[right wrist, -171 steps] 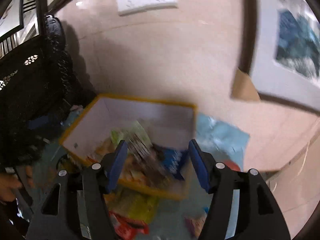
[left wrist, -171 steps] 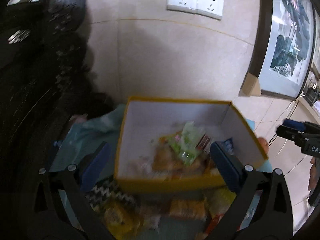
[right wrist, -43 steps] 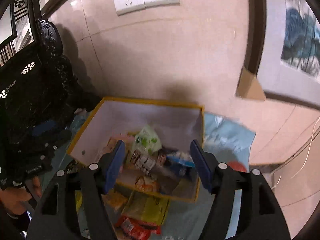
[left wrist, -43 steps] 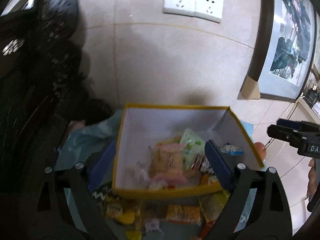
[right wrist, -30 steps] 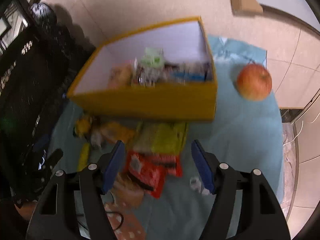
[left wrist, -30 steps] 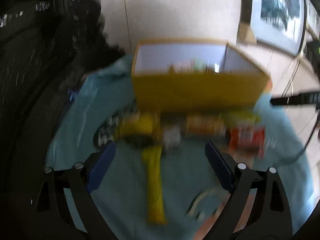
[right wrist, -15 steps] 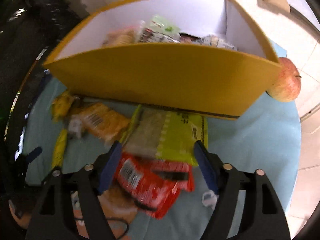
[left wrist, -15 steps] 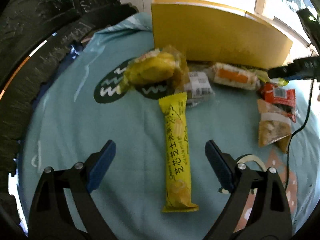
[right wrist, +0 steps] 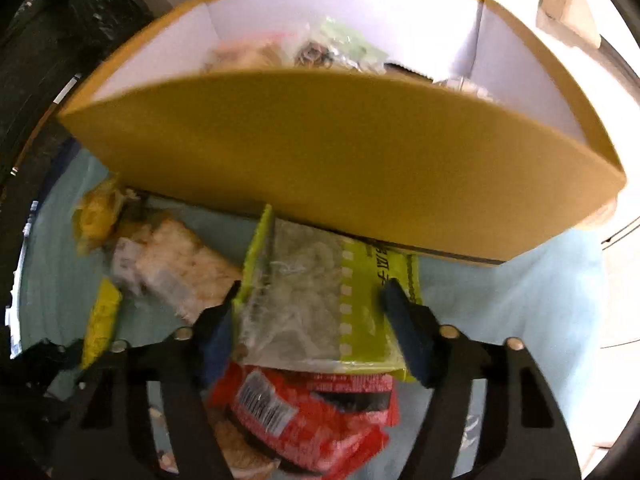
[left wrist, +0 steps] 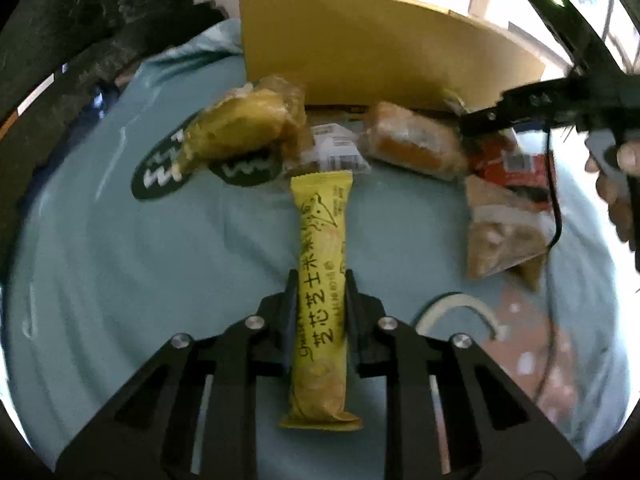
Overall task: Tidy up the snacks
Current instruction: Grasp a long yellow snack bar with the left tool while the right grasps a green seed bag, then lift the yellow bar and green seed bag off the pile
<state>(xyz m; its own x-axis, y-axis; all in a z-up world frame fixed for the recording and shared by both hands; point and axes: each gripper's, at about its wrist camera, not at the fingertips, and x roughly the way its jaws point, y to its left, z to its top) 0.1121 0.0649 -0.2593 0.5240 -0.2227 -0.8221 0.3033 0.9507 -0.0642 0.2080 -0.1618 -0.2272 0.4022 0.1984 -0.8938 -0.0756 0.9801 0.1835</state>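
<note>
The left gripper (left wrist: pixel 319 280) has its jaws drawn in tight on both long sides of a long yellow snack bar (left wrist: pixel 321 292), which lies lengthwise on the teal cloth (left wrist: pixel 120 240); black Chinese characters run down its wrapper, with a wedge drawing near the far end; open cloth spreads wide to its left, while its far tip nearly touches a small clear packet with a barcode label (left wrist: pixel 334 152).

The right gripper (right wrist: pixel 310 304) stands partly open, its blue-padded jaws straddling a green packet with a clear window (right wrist: pixel 320 300); whether the pads press it I cannot tell; Chinese print on the green part is too blurred to read; the packet's far edge tucks under the front wall of the yellow box (right wrist: pixel 340 152), leaving little room ahead; below it lies a red wrapper with a barcode (right wrist: pixel 304 412), overlapped by the green one.

The box is white inside and holds several snacks behind its front wall; more wrapped pieces crowd the cloth along its base: a yellow-filled bag (left wrist: pixel 240 120), an orange-filled cake (left wrist: pixel 412 144), a brown nut pouch (left wrist: pixel 504 236).
</note>
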